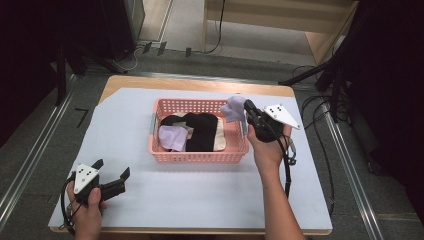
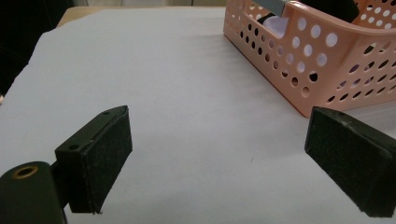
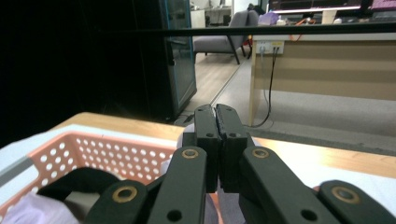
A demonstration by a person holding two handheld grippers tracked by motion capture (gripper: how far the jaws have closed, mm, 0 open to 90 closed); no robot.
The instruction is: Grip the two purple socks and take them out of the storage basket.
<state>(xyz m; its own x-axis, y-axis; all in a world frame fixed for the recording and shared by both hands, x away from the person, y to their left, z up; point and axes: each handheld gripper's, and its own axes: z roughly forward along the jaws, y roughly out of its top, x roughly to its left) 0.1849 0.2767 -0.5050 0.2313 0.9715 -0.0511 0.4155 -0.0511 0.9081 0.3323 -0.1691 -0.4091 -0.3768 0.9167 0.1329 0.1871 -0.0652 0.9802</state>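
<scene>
Two grippers work over a table [image 1: 125, 86] covered by a pale lilac-grey sheet [image 1: 195, 195], the biggest thing in the high view. At the middle of the sheet stands a pink perforated basket [image 1: 200, 156], holding several garments — a black one [image 1: 202, 131], a light purple one [image 1: 172, 137] and a cream one [image 1: 219, 142] among them.

At the basket's far right corner, the right gripper [image 1: 248, 107] is held above the rim, its jaws pressed together on a small pale purple cloth [image 1: 234, 108] that hangs bunched from their tips, clear of the pile below. In the right gripper view the two black jaws meet flat against each other, with a bit of pale fabric showing beside them.

Well apart, near the sheet's front left corner, the left gripper [image 1: 111, 171] rests low over bare sheet — its jaws spread wide with nothing between them, pointing toward the basket.
</scene>
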